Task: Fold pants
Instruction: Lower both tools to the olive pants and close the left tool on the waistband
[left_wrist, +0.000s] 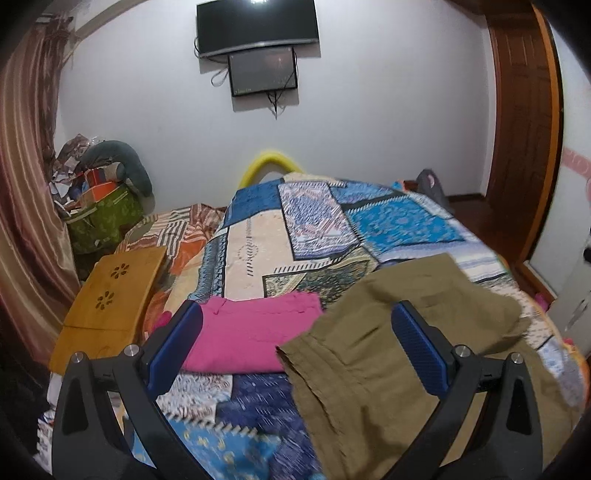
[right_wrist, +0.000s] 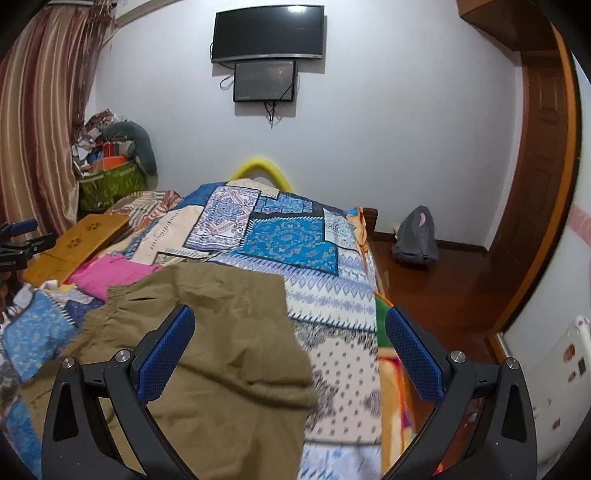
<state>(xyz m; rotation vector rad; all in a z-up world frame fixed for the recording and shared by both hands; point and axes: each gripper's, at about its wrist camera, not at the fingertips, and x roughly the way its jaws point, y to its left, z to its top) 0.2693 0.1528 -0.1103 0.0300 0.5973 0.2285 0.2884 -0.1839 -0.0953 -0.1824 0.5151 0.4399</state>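
Olive-brown pants (left_wrist: 399, 332) lie loosely spread and rumpled on the patchwork bedspread (left_wrist: 258, 240); they also show in the right wrist view (right_wrist: 221, 332). A folded pink garment (left_wrist: 251, 332) lies to their left, also seen in the right wrist view (right_wrist: 107, 275). My left gripper (left_wrist: 295, 332) is open, above the near left edge of the pants, holding nothing. My right gripper (right_wrist: 290, 343) is open, above the right edge of the pants, holding nothing. The left gripper also shows at the left edge of the right wrist view (right_wrist: 18, 240).
A wooden lap tray (left_wrist: 110, 295) lies on the bed's left side. A green basket of clutter (left_wrist: 99, 214) stands in the far left corner by the curtain (left_wrist: 26, 184). A grey backpack (right_wrist: 415, 240) sits on the wooden floor to the right.
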